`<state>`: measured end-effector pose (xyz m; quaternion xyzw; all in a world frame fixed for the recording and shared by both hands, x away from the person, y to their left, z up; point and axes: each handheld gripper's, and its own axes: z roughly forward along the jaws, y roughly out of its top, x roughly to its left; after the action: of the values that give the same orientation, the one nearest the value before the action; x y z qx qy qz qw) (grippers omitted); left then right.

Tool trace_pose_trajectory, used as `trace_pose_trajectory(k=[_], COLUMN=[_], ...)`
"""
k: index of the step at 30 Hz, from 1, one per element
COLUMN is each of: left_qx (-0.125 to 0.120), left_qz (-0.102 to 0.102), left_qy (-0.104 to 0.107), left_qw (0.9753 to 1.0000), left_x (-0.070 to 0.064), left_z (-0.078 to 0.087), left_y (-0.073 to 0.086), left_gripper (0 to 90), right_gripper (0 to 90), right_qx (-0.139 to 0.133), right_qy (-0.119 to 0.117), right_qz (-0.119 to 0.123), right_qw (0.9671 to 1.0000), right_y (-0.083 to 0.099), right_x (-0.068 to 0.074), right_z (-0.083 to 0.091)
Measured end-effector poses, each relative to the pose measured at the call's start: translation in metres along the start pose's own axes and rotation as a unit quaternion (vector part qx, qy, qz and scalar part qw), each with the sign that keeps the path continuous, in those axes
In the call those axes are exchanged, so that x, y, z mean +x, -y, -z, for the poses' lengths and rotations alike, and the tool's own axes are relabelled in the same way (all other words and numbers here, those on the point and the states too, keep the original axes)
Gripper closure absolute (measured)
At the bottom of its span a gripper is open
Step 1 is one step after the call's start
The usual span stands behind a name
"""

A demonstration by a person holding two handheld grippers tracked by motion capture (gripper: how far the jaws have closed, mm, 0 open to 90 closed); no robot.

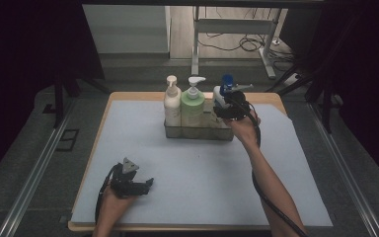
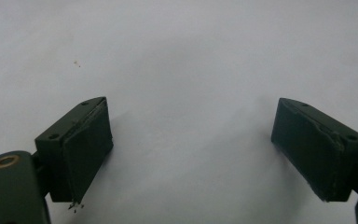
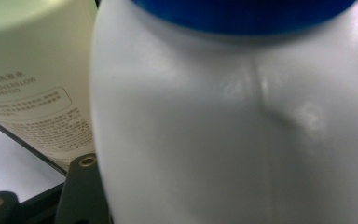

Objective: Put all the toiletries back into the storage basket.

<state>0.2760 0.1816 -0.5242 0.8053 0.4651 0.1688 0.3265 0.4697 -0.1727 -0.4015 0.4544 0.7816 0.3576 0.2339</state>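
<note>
High view shows a clear caddy [image 1: 197,131] at the far middle of the tabletop [image 1: 202,173], holding a cream pump bottle [image 1: 172,104] at its left end, a green pump bottle [image 1: 193,106] in its middle and a white bottle with a blue cap [image 1: 220,94] at its right end. The right gripper [image 1: 230,109] sits against that white bottle, at the caddy's right end; the right gripper view looks straight at the bottle's white shoulder [image 3: 223,121] with one jaw beside it, so it seems gripped, though I cannot tell how tightly. The left gripper [image 1: 137,185] rests well in front of the caddy, its jaws spread wide over bare mat [image 2: 186,56], holding nothing. A slack or high grip on the smooth shoulder could let the bottle slip or tip, knocking the green bottle or dragging the unsteadied caddy.
</note>
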Motion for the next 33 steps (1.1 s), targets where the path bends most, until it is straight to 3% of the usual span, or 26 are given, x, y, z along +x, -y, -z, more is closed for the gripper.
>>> trace_pose_trajectory(k=[13, 17, 23, 33], left_qx=[0.000, 0.000, 0.000, 0.000], left_qz=[0.000, 0.000, 0.000, 0.000], left_qy=[0.000, 0.000, 0.000, -0.001], left_qw=[1.0000, 1.0000, 1.0000, 1.0000], left_x=[0.000, 0.000, 0.000, 0.000], left_z=[0.000, 0.000, 0.000, 0.000], left_y=[0.000, 0.000, 0.000, 0.000], left_gripper=[12.0, 12.0, 12.0, 12.1], right_gripper=[38.7, 37.7, 28.8, 28.3], right_qx=[-0.006, -0.010, -0.021, -0.019], right_qy=[-0.010, -0.013, -0.021, -0.023], right_qz=[-0.024, -0.022, -0.013, -0.011], right_qw=[0.9996, 0.9996, 0.9995, 0.9995], right_y=[0.003, 0.003, 0.006, 0.019], right_x=[-0.007, -0.009, -0.010, -0.014], right_z=[-0.003, -0.004, -0.002, 0.006])
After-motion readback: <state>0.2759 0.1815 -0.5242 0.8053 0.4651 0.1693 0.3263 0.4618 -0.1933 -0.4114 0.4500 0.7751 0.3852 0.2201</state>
